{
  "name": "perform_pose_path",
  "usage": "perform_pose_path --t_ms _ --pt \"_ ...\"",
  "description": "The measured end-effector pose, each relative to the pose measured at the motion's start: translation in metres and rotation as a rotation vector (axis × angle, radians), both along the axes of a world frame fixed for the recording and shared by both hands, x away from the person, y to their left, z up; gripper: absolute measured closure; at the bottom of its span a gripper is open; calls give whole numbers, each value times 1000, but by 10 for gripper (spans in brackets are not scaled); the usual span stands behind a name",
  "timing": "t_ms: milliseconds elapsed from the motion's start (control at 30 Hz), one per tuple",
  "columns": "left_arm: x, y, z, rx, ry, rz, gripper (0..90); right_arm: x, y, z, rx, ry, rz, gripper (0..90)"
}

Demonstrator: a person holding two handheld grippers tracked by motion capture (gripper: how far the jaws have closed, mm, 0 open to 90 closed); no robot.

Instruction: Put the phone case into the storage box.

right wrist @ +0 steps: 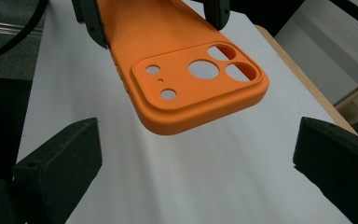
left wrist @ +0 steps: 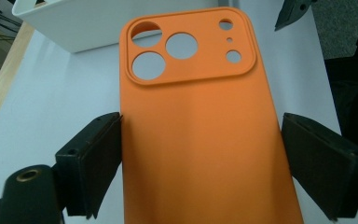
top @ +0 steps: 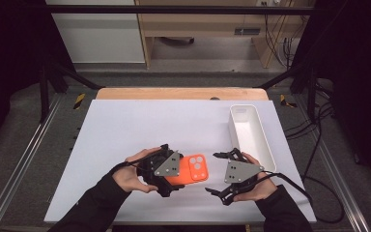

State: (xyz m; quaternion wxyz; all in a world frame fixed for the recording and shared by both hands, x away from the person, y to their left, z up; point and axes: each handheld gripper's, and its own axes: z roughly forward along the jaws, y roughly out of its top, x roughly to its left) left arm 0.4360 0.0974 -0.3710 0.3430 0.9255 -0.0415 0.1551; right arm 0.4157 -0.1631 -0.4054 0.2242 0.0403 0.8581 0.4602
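A dark room is closing in around the rig, with black frame bars [top: 174, 9] running overhead and a pale wooden cabinet [top: 207, 29] standing beyond grey carpet [top: 24, 125]. The counter [top: 125, 130], a wide white sheet with a strip of wood showing at its far edge, is taking up the middle of the scene. On its right side a long white tray [top: 251, 135] is lying lengthwise. Nearer the person, the left gripper [top: 174, 169] is clamping an orange phone case [left wrist: 200, 140] by its long sides, back face up, and the case is hanging just above the white surface, its camera end jutting toward the right. The right gripper [right wrist: 196, 154] is facing that end from just beside it, jaws standing wide apart with nothing between the pads and the case's rounded corner hovering short of them. Black cables [top: 319, 183] are trailing off the counter's right edge.
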Motion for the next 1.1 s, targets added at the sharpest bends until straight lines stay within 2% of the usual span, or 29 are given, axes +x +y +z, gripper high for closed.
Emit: perform_pose_path --t_ms 267,600,800,1100 --pt "-3 -5 1 -8 11 -23 139 2 3 -4 5 6 41 20" --pt "-7 -11 -2 -18 15 -47 139 6 4 -4 55 29 99 21" --pt "-7 -13 -4 -24 27 -62 139 8 4 -6 55 43 146 26" --pt "-8 -19 -6 -29 33 -80 139 12 5 -8 56 49 187 41"
